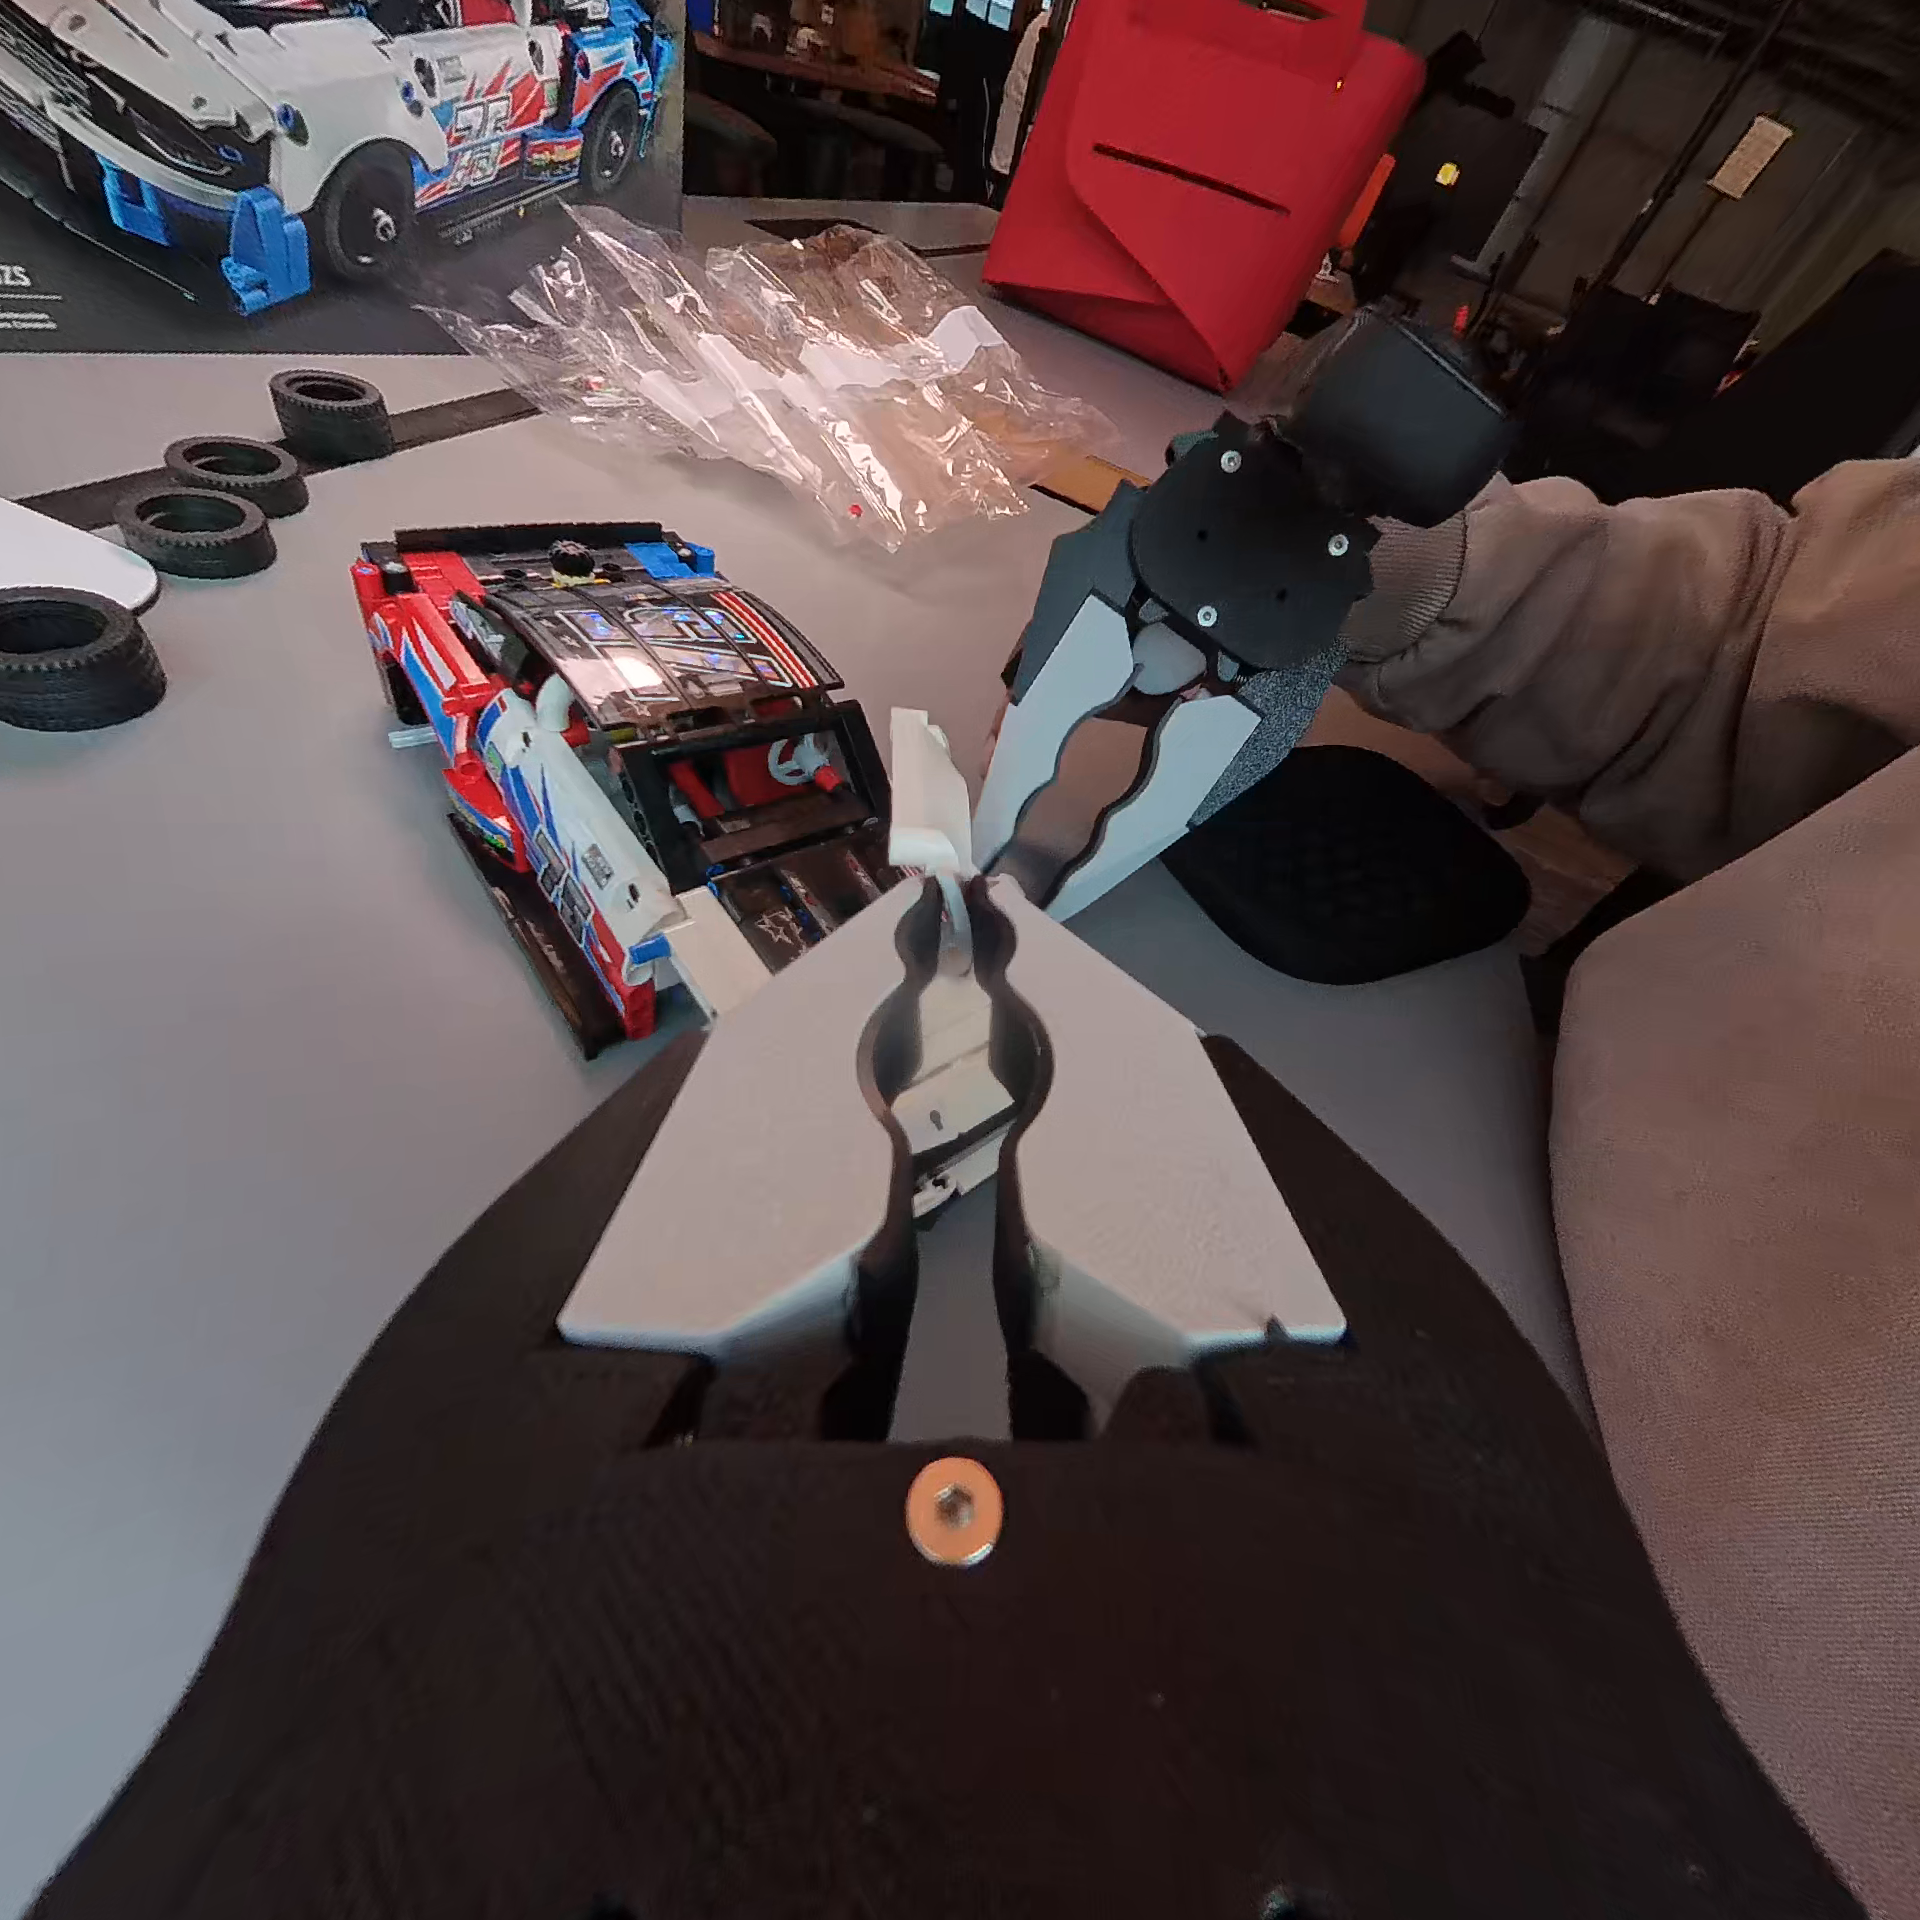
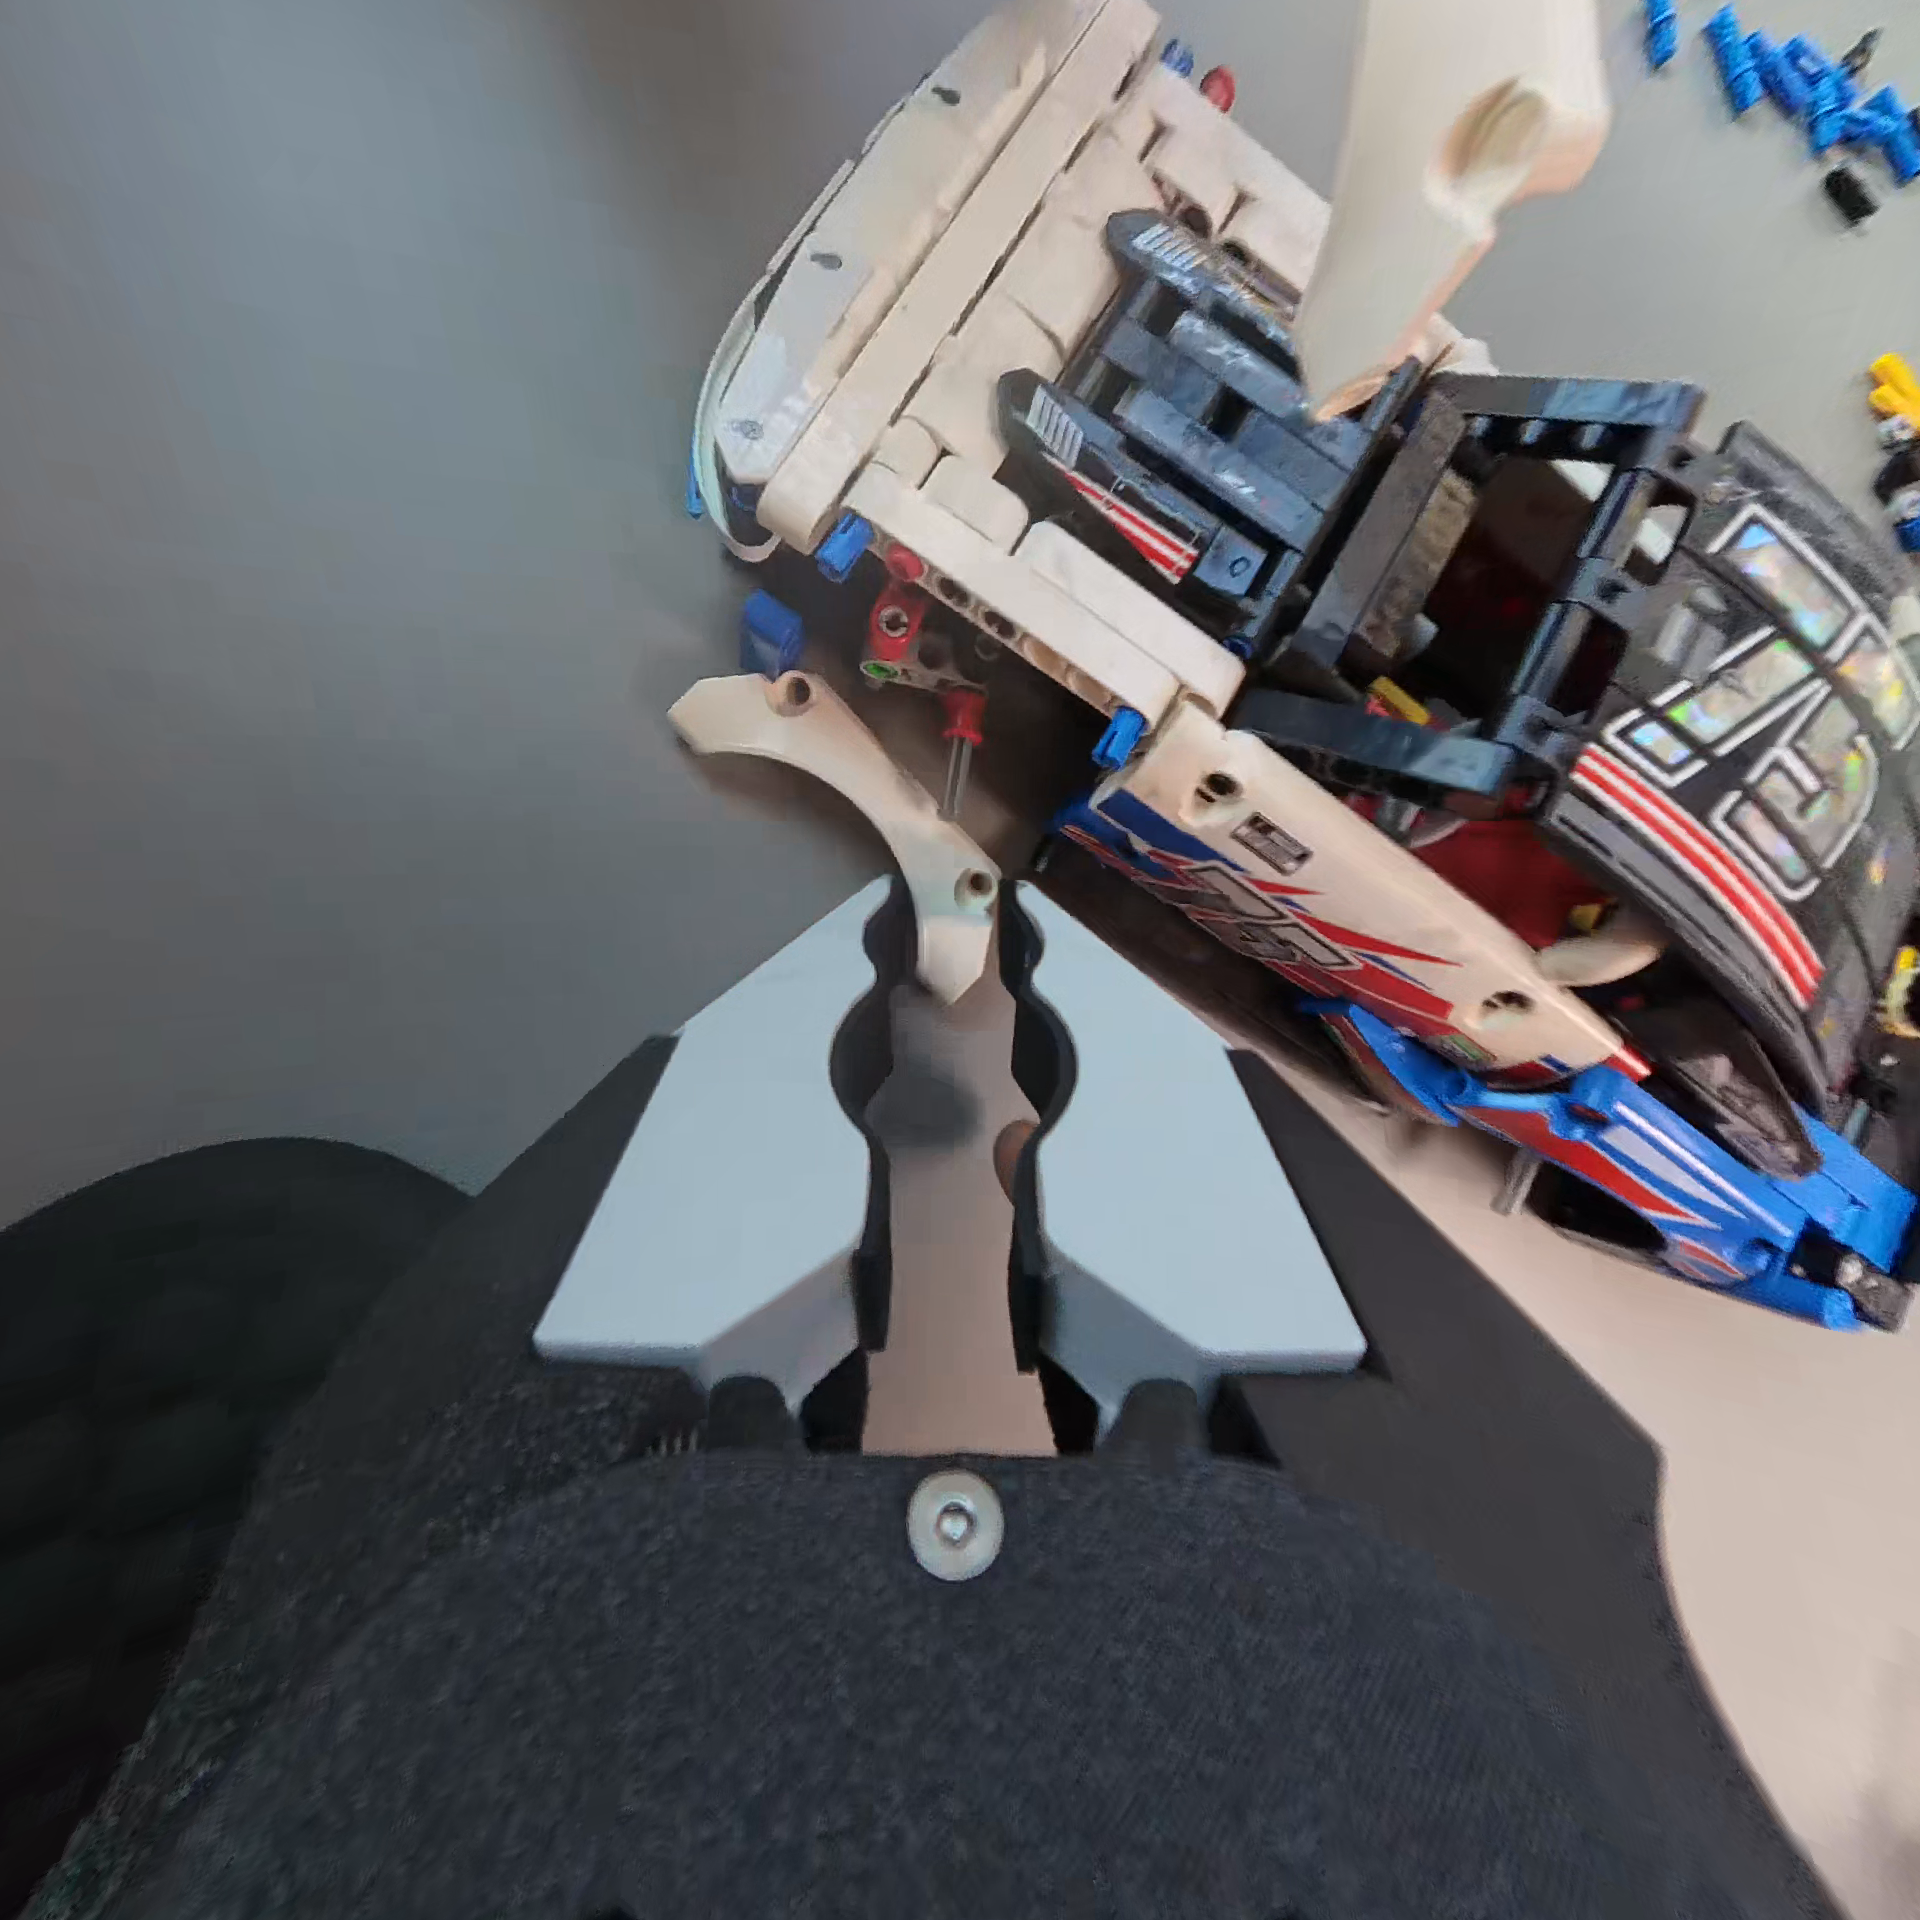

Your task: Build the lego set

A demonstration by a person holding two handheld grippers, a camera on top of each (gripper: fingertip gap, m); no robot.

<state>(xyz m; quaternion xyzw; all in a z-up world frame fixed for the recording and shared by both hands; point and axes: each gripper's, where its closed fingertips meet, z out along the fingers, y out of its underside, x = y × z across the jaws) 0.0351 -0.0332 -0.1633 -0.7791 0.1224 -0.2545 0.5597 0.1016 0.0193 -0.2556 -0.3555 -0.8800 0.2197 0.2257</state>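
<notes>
The partly built red, white and blue race car [image 1: 582, 727] lies on the grey table [image 1: 208, 1039], without wheels. My left gripper [image 1: 951, 896] is over the car's white front, jaws nearly closed on a thin white part there. In the right wrist view one of its fingers [image 2: 1392, 208] comes down onto the bonnet of the car [image 2: 1351, 831]. My right gripper [image 2: 954, 890] is shut on a white curved wheel-arch piece [image 2: 831, 758] and holds it beside the front wheel well. The right gripper also shows in the left wrist view [image 1: 1018, 883], tips meeting the left tips.
Several black tyres [image 1: 234, 473] lie at the far left. Empty clear bags [image 1: 779, 395], the set's box [image 1: 312, 135] and a red bag [image 1: 1195, 177] are behind the car. Blue pins [image 2: 1808, 94] lie beyond it. A sleeve [image 1: 1610, 644] comes in from the right. The left gripper's tips are roughly 12 centimeters from the right gripper's.
</notes>
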